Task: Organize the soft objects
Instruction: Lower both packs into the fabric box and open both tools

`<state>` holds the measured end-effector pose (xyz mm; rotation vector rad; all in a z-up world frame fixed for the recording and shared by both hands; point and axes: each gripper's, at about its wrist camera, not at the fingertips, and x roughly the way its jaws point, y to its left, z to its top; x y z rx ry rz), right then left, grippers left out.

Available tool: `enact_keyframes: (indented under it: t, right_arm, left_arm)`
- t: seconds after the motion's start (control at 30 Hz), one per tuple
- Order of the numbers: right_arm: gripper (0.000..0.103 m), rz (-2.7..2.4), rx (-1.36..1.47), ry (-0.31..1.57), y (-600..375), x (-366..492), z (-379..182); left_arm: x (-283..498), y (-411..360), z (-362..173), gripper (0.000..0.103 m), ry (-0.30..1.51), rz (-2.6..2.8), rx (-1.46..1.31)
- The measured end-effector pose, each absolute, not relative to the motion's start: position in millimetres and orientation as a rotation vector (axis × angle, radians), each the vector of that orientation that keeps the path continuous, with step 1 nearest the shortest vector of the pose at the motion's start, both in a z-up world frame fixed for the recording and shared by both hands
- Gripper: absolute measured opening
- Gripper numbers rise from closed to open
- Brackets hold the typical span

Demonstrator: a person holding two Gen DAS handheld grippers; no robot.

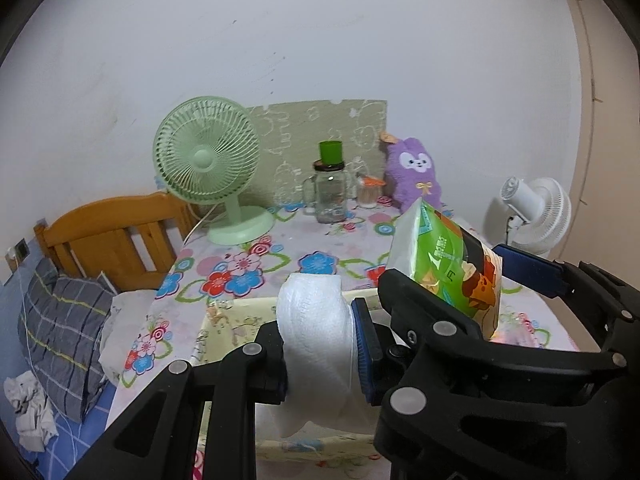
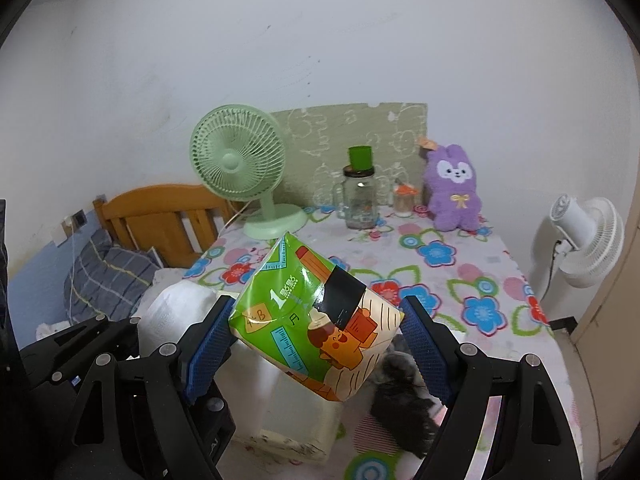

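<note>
My left gripper (image 1: 320, 356) is shut on a white paper roll (image 1: 316, 336) and holds it above a pale cloth storage box (image 1: 228, 320) at the table's near edge. My right gripper (image 2: 316, 332) is shut on a green tissue pack (image 2: 312, 316) and holds it over the same box (image 2: 288, 436). The pack also shows at right in the left wrist view (image 1: 448, 272). The roll shows at left in the right wrist view (image 2: 172, 312). A purple plush bunny (image 2: 454, 188) sits against the wall at the back. A dark fluffy item (image 2: 404, 396) lies on the table beside the box.
A green desk fan (image 2: 240, 172), a glass jar with a green cup on top (image 2: 360, 196) and a small jar (image 2: 404, 200) stand at the back of the flowered table (image 2: 460, 276). A white fan (image 2: 584, 236) stands to the right. A bed with a wooden headboard (image 1: 116, 236) lies to the left.
</note>
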<state>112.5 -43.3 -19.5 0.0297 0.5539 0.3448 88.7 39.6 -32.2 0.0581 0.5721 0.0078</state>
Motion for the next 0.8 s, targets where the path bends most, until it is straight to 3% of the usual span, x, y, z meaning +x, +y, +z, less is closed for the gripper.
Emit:
enact_keyframes:
  t: [0.5,0.8]
  right_arm:
    - [0.084,0.407,0.031,0.685,5,152,-69]
    - [0.085,0.405,0.022,0.738,12,170,-89]
  left_arm:
    - [120,82,-78,0.027,0.683,0.08,0.051]
    - [133,86,-97,0.036,0.742,0.078,0.042]
